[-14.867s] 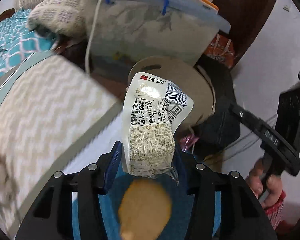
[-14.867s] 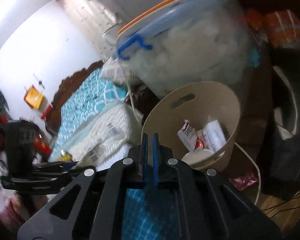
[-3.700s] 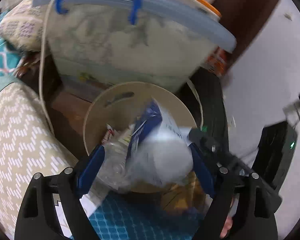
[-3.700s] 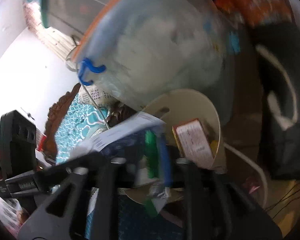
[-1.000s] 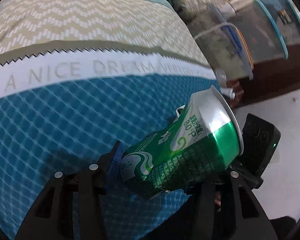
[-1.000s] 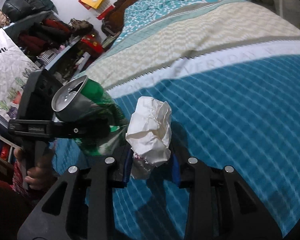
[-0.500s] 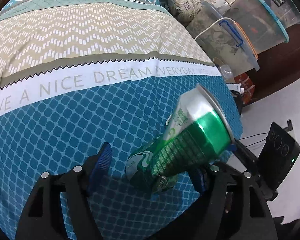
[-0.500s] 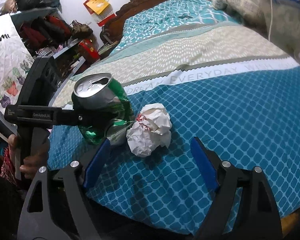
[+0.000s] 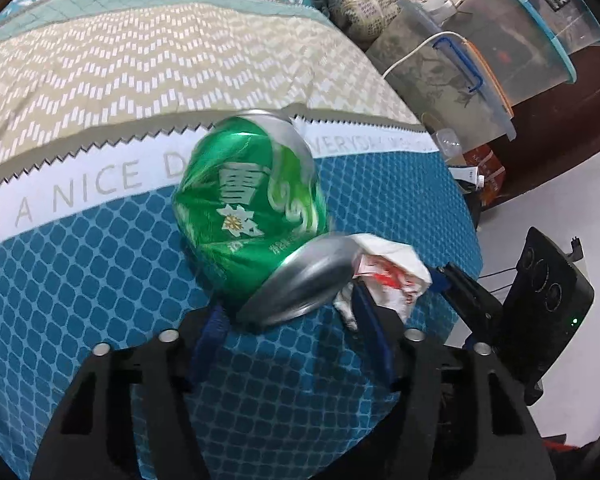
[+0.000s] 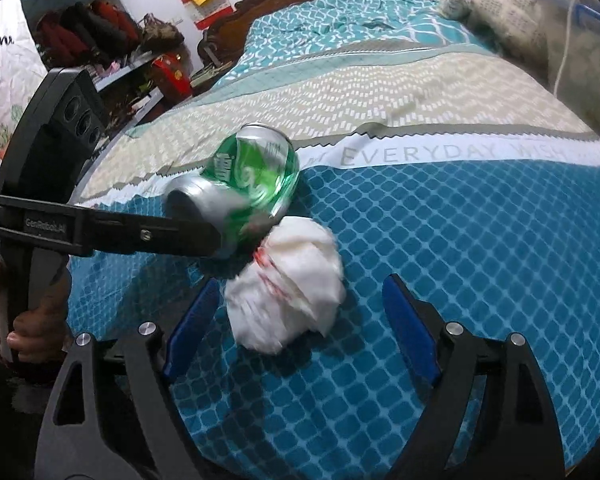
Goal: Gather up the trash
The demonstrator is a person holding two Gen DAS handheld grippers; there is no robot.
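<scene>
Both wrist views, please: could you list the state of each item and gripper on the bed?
Dented green aluminium can: on its side on the blue bedspread, motion-blurred.
Crumpled white paper ball: resting on bedspread, beside the can.
Left gripper: jaws closing, not gripping the can.
Right gripper: open, straddling the paper ball.

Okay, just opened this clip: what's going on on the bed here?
A person is collecting trash with a hand-held gripper in each hand. On the blue-patterned bedspread lie a dented green can and a crumpled paper wad, close beside each other. The left gripper has the can's silver end between its fingers and its jaws are closing, though a firm grip can't be confirmed. The right gripper stands wide open around the wad, its pads clear of it.
</scene>
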